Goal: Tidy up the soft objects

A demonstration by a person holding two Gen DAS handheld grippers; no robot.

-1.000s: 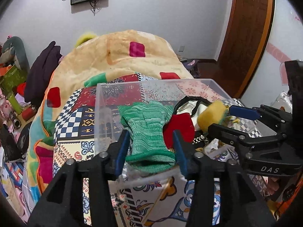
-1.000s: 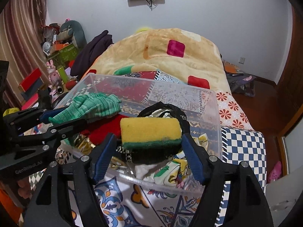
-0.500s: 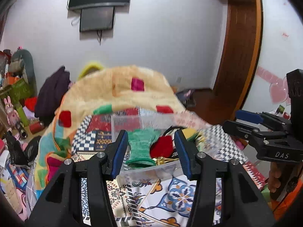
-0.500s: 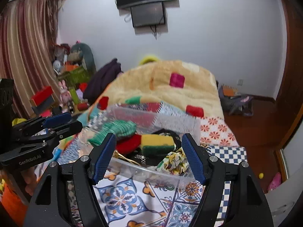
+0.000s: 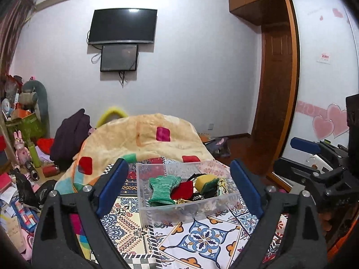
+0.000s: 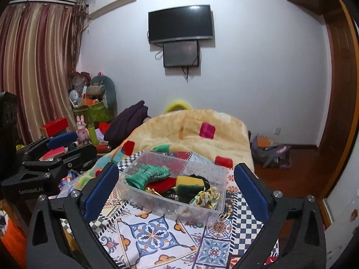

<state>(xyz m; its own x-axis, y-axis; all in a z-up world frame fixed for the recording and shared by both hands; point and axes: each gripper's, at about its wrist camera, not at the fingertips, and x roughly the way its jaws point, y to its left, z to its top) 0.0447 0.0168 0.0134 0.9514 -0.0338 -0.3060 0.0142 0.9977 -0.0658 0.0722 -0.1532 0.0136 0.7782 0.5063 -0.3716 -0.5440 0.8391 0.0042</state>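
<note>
I've drawn both tools back and up since a second ago: the clear plastic bin [image 5: 143,192], which filled each view then, now sits small and well apart on the patterned bedspread [image 5: 202,242]. Inside lie the green knit glove [image 5: 162,189], a red cloth [image 5: 182,189], the yellow-and-green sponge [image 5: 205,182] and a floral scrunchie [image 6: 207,198], all loose in the bin. My left gripper [image 5: 179,183] is spread wide and holds nothing. My right gripper [image 6: 176,185] is likewise wide and empty, held level beside it.
</note>
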